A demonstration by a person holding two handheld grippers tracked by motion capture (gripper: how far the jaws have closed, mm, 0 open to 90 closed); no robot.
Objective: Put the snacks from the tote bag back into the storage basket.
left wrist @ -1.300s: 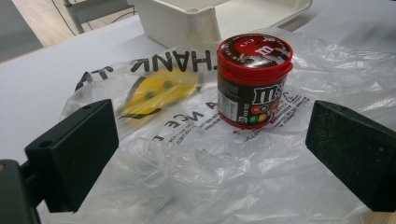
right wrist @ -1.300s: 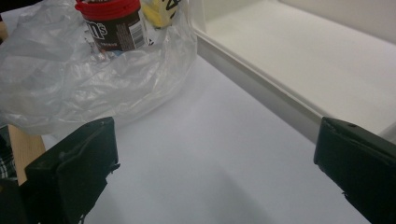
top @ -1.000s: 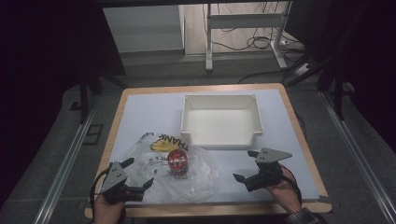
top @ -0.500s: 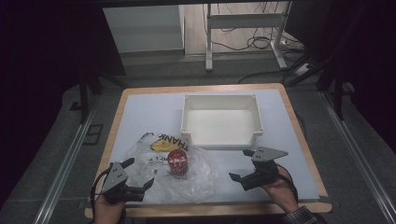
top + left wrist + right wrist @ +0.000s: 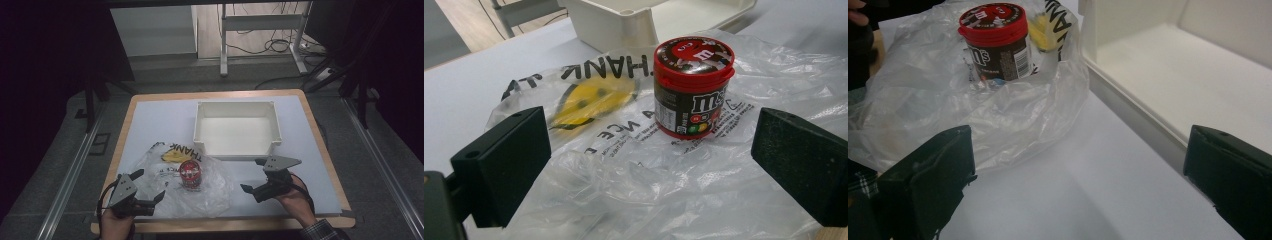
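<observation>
A red-lidded candy jar (image 5: 190, 173) stands upright on a crumpled plastic bag (image 5: 210, 192) on the desk (image 5: 150, 120), near the white bin (image 5: 237, 128). The left tool (image 5: 145, 192) and right tool (image 5: 256, 176) flank the bag, jaws spread wide, empty.

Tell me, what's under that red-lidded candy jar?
The candy jar stands upright on a clear plastic bag printed with black lettering and a yellow smiley. The bag lies flat on the white table. Whatever lies directly beneath the jar is covered.
</observation>
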